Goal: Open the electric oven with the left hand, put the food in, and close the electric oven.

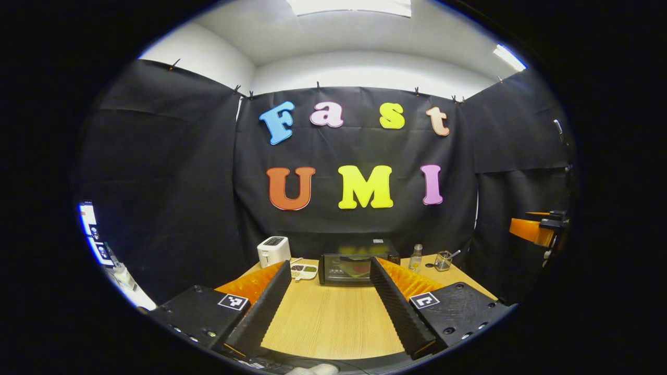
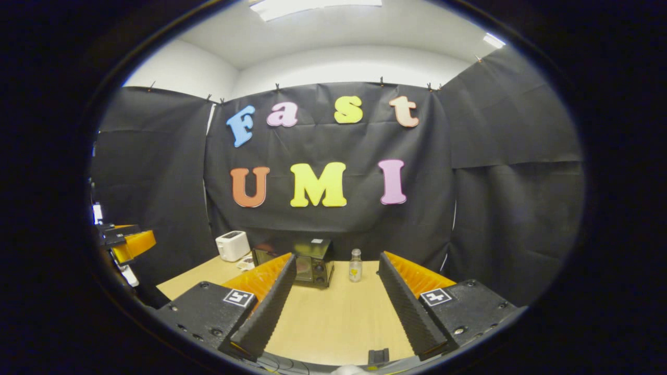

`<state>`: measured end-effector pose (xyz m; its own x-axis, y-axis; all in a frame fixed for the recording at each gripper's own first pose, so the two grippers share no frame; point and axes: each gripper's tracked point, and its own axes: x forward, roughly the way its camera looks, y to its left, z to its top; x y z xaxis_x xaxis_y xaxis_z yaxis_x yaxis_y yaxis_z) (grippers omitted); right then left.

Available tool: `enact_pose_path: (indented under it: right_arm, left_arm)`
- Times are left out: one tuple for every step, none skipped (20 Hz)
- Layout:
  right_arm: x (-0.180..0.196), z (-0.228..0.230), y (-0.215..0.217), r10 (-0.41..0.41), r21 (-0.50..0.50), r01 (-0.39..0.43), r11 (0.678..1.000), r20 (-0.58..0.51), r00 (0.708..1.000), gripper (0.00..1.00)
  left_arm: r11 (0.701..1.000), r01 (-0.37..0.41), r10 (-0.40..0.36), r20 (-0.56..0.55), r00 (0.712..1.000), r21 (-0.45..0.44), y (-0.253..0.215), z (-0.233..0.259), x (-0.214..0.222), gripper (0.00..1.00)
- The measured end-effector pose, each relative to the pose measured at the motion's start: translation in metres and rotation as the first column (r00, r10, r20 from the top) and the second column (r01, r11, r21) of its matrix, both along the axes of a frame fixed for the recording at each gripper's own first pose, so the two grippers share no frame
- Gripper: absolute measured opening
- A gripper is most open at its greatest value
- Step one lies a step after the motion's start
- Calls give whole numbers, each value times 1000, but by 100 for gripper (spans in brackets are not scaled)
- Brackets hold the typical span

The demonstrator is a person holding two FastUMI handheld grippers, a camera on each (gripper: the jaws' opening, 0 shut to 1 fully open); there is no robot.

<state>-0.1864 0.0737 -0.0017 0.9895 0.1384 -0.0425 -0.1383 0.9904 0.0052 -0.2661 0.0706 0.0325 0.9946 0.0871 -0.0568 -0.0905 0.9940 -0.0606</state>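
A: Since the door is shut, where does the electric oven (image 1: 358, 267) lie from the left gripper (image 1: 329, 304)?

B: Dead ahead at the tabletop's (image 1: 328, 323) far edge, well apart, its long axis across the line of the fingers. Fingers spread, grasping nothing. Left of it: white toaster (image 1: 273, 250), then a small dish of food (image 1: 304, 270) just beside the oven's left end.

A: Right gripper (image 2: 337, 307)?

B: Also released and empty. From there the oven (image 2: 312, 269) sits ahead-left, partly behind its left finger. My judgement: left is better lined up.

A: View differences?

B: Left gripper view shows the door front and a cup (image 1: 443, 260); right gripper view shows the bottle (image 2: 355, 265) plainly.
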Motion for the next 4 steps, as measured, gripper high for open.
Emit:
enact_pose_path:
  right_arm:
    - [-1, 0, 1, 0, -4, 0, 1000, -1, 1000, 100]
    - [-2, 0, 1, -1, -6, 1, 1000, -1, 1000, 96]
    - [-2, 1, 2, -2, -8, 2, 1000, -1, 1000, 96]
    - [-3, 1, 3, -1, -10, 1, 1000, -3, 1000, 96]
  left_arm:
    - [1000, 2, -2, -1, 1000, 4, -1, 0, -1, 96]
    - [1000, 5, -5, -2, 1000, 4, -2, -1, -1, 96]
    - [1000, 6, -6, -1, 1000, 3, -1, 0, -2, 96]
    - [1000, 6, -6, -2, 1000, 1, -1, -1, -1, 96]
